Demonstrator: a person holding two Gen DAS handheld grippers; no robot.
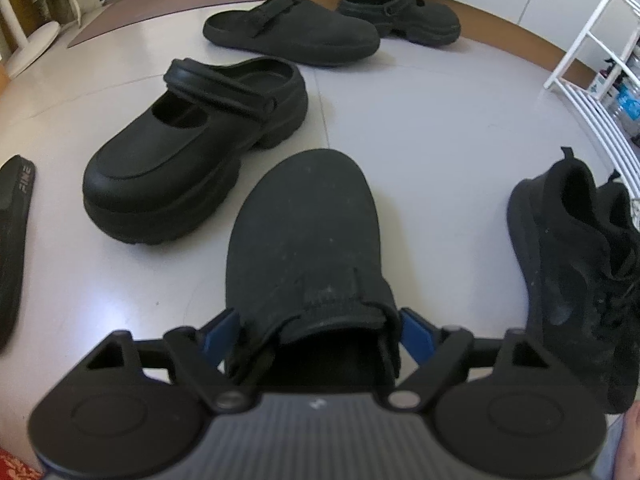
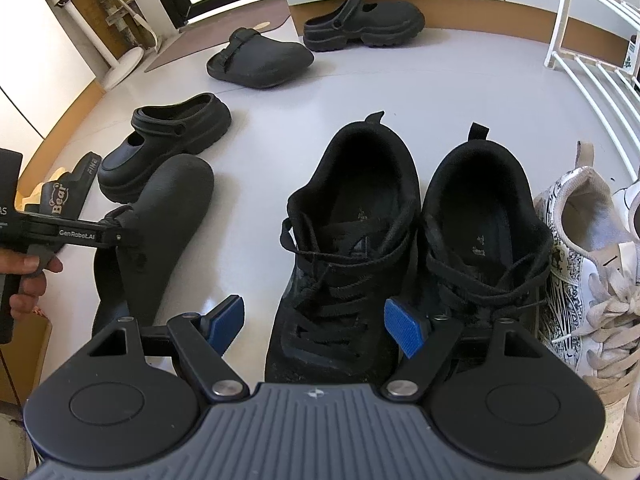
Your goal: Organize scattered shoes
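Note:
A black soft slipper clog point(image 1: 300, 232) lies on the pale floor with its toe pointing away. My left gripper point(image 1: 320, 332) straddles its collar, a blue pad lying against each side; from the right wrist view the same slipper point(image 2: 168, 216) has the left gripper point(image 2: 120, 236) at its strap. Its mate point(image 1: 292, 28) lies farther back. My right gripper point(image 2: 316, 324) hangs open over the toe of the left shoe in a pair of black sneakers point(image 2: 348, 240), pads clear of it. Two chunky black clogs point(image 1: 192, 140) point(image 1: 404, 12) sit apart on the floor.
A white wire rack point(image 2: 592, 72) runs along the right. A white patterned sneaker point(image 2: 588, 248) stands right of the black pair. A black slide sandal point(image 2: 68, 192) lies at the left, near a person's hand point(image 2: 28, 276). A fan base point(image 2: 124, 64) stands at back left.

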